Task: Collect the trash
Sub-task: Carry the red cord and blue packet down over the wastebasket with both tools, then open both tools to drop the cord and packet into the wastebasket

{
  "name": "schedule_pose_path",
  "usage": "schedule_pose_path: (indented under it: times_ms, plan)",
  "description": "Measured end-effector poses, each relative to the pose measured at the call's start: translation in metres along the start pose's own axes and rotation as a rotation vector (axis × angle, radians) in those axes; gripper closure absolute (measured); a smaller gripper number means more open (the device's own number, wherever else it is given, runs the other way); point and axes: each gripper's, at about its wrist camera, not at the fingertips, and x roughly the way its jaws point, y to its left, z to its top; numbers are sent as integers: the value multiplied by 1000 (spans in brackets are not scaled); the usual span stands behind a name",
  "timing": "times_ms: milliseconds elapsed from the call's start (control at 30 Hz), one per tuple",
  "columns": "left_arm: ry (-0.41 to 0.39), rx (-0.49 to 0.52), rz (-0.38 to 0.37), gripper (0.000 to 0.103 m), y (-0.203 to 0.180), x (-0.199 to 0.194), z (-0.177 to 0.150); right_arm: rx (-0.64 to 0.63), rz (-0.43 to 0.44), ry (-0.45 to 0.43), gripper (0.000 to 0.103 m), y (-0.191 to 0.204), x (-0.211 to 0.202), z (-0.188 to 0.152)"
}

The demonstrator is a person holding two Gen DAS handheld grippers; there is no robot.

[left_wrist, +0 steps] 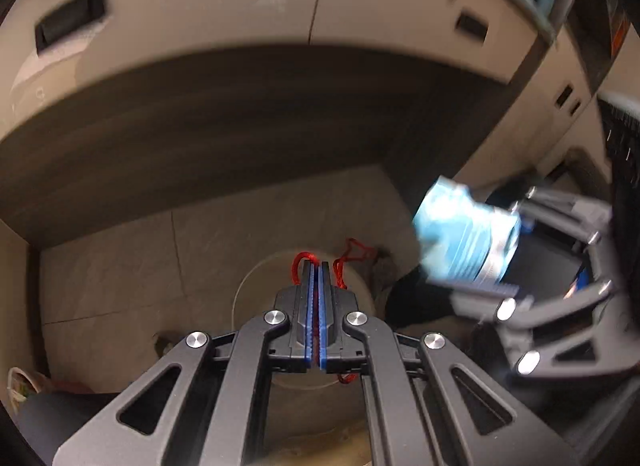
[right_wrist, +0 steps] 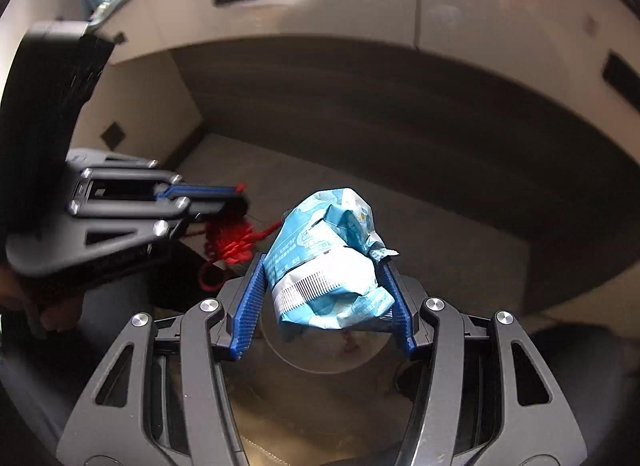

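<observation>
L gripper [left_wrist: 319,266]: blue pads pressed nearly together, only a thin slit between them, w/ red string [left_wrist: 352,250] pinched in that slit. Red strands run down the gap, loop out above the tips & trail off to the right. In the right wrist view the same gripper [right_wrist: 240,195] comes in from the left, seen side-on, w/ a tangled bunch of the red string [right_wrist: 232,242] hanging under its tips.

R gripper [right_wrist: 326,298]: jaws spread roughly halfway, clamped on a crumpled blue-and-white wrapper [right_wrist: 326,266]. Both ribbed blue pads [right_wrist: 250,306] touch the wrapper's sides; the packet bulges up & fwd past the tips, its top end twisted. In the left wrist view the R gripper [left_wrist: 496,266] sits at the right, blurred, the wrapper [left_wrist: 464,234] sticking out toward the left.

Both grippers are held in the air, near each other, over a round pale bin [left_wrist: 248,290] that stands on the tiled floor [left_wrist: 120,266]. The bin opening [right_wrist: 328,354] lies right under the wrapper in the right wrist view. Behind: beige cabinet fronts [left_wrist: 200,5] w/ dark recessed handles [left_wrist: 70,21], dark recess underneath.
</observation>
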Motion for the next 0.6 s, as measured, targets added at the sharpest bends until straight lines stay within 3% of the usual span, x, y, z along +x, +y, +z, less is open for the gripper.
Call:
schedule_pose_path:
  times_ms: [133, 333, 367, 433, 467, 600]
  plan:
    - [100, 8, -12, 102, 4, 27, -13, 56, 14, 27, 52, -8, 17, 4]
    - [127, 10, -6, 100, 5, 34, -13, 76, 7, 84, 51, -8, 37, 4]
    - [126, 9, 0, 92, 5, 34, -13, 75, 9, 83, 51, -7, 37, 4]
    - [121, -4, 22, 66, 3, 34, -17, 71, 8, 82, 51, -4, 39, 10]
    - [117, -16, 33, 47, 3, 33, -17, 71, 8, 81, 51, -3, 39, 11]
    - [109, -57, 39, 32, 8, 27, -19, 81, 7, 76, 51, -7, 36, 7]
